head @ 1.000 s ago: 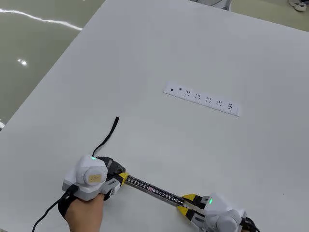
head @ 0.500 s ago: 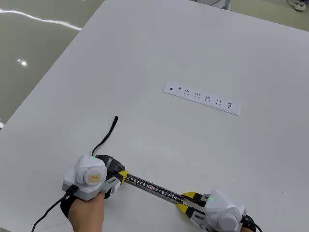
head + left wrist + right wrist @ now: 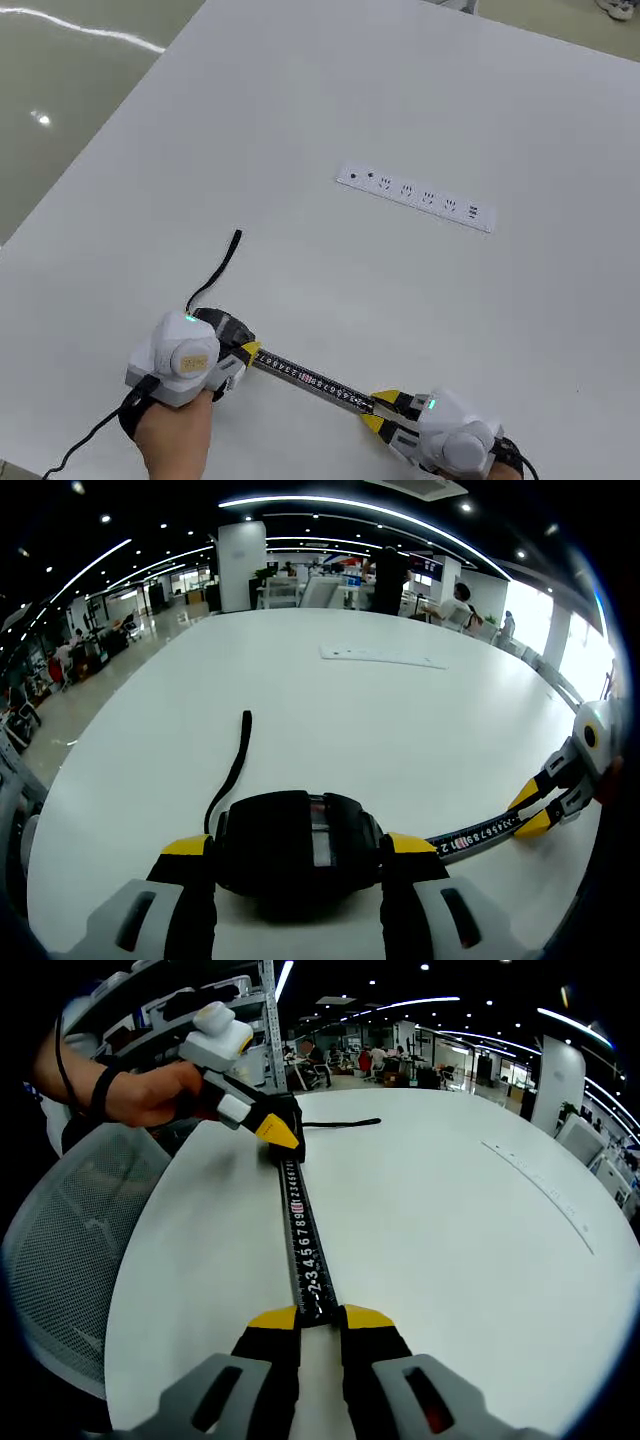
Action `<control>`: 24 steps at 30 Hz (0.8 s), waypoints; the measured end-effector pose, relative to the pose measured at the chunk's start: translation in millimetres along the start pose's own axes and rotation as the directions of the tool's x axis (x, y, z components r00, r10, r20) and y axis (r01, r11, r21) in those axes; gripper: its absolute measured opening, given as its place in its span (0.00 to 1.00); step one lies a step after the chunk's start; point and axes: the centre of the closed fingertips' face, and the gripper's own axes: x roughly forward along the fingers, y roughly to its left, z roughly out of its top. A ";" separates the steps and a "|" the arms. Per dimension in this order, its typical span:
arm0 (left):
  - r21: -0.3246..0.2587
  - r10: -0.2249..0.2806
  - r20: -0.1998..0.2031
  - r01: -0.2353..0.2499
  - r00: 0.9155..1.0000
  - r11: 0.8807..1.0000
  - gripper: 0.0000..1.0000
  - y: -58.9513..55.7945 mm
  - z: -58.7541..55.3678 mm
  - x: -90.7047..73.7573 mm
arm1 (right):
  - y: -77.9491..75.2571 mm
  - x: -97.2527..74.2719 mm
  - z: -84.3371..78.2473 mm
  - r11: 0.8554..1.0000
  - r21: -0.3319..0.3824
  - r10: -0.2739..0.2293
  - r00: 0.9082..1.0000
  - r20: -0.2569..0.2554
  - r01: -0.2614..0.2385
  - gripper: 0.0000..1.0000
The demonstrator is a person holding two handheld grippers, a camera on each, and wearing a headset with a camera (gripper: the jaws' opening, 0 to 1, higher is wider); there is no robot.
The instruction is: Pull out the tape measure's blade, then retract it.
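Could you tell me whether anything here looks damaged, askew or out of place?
Nothing stands out: the blade runs straight and unkinked from the tape measure in the left gripper to the right gripper, and the power strip lies flat.

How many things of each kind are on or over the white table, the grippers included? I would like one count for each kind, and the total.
tape measure: 1
power strip: 1
grippers: 2 (left gripper, right gripper)
Total: 4
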 end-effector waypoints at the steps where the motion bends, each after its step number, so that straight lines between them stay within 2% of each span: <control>1: 0.000 0.000 0.000 0.000 1.000 1.000 0.64 0.0 0.0 0.0 | 0.0 0.0 0.0 1.000 0.000 0.000 1.000 0.000 0.000 0.14; 4: -0.012 -0.009 0.001 0.009 1.000 1.000 0.63 0.7 -0.9 -0.8 | -0.2 0.2 -0.7 1.000 -0.004 -0.007 1.000 -0.005 0.007 0.14; 5: -0.025 -0.025 0.004 0.025 1.000 0.999 0.63 0.2 -2.7 -3.8 | -1.1 -0.2 -1.3 1.000 -0.001 -0.008 1.000 -0.004 0.008 0.14; 7: -0.019 -0.031 0.002 0.031 1.000 0.999 0.63 -0.9 -2.5 -3.6 | -1.4 0.3 -2.2 1.000 -0.007 -0.006 1.000 -0.006 0.006 0.14; 18: -0.042 -0.042 0.005 0.042 0.999 0.998 0.62 -0.6 -2.1 -3.8 | -5.0 0.3 1.9 1.000 -0.015 -0.004 1.000 -0.005 0.003 0.13; 24: -0.089 -0.058 0.020 0.060 0.998 0.994 0.62 1.6 0.1 -3.9 | -12.3 -8.8 15.4 1.000 -0.015 -0.022 0.999 0.034 0.022 0.13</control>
